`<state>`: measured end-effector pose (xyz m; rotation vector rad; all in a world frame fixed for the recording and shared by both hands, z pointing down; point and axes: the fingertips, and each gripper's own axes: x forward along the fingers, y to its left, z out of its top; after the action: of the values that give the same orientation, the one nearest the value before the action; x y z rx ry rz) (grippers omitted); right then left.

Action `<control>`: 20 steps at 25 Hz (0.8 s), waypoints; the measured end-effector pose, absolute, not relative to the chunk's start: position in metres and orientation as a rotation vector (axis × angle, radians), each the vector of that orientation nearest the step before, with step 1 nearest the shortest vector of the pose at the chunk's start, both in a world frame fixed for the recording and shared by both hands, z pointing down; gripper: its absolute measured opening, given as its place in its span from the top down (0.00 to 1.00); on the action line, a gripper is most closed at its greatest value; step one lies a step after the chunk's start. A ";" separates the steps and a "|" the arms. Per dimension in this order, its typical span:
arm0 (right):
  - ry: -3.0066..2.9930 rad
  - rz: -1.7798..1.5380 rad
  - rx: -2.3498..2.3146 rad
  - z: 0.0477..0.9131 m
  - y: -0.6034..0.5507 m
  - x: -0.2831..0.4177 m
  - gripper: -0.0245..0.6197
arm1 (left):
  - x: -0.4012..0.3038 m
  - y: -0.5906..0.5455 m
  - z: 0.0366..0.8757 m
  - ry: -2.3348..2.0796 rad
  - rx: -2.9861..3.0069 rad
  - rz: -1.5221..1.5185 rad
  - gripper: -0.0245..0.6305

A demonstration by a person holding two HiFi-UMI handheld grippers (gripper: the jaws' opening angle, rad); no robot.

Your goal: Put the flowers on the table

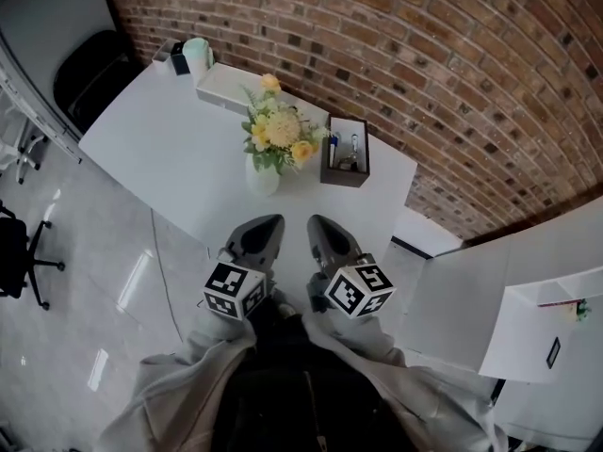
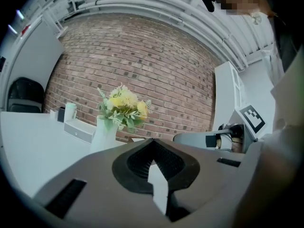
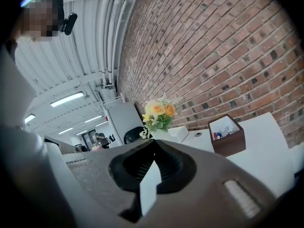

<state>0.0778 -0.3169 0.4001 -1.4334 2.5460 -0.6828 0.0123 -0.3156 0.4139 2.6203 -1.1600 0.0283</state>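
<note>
A bunch of yellow and cream flowers point(image 1: 277, 130) stands upright in a white vase point(image 1: 263, 175) near the middle of the white table point(image 1: 170, 149). The flowers point(image 2: 122, 107) show ahead and to the left in the left gripper view, and the flowers point(image 3: 158, 112) sit just above the jaws in the right gripper view. My left gripper point(image 1: 267, 222) and right gripper point(image 1: 316, 224) hover side by side at the table's near edge, short of the vase. Both are shut with nothing between the jaws.
A dark brown box point(image 1: 345, 153) holding pens stands right of the vase. A white box point(image 1: 224, 88), a pale green cup point(image 1: 198, 56) and a small dark thing point(image 1: 175, 58) sit at the table's far end by the brick wall point(image 1: 424, 55). A black chair point(image 1: 89, 73) stands far left.
</note>
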 end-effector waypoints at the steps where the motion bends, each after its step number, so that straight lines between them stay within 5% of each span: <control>1: 2.551 -0.679 -1.441 0.401 -0.317 0.077 0.96 | 0.012 -0.316 0.415 -1.154 2.619 0.022 0.96; 20: 2.578 -0.690 -1.465 0.411 -0.325 0.067 0.96 | -0.002 -0.324 0.421 -1.168 2.606 0.012 0.96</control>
<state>0.0668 -0.3250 0.4105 -1.4649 2.5783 -0.6899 -0.0020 -0.3237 0.4209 2.6064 -1.1680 0.0119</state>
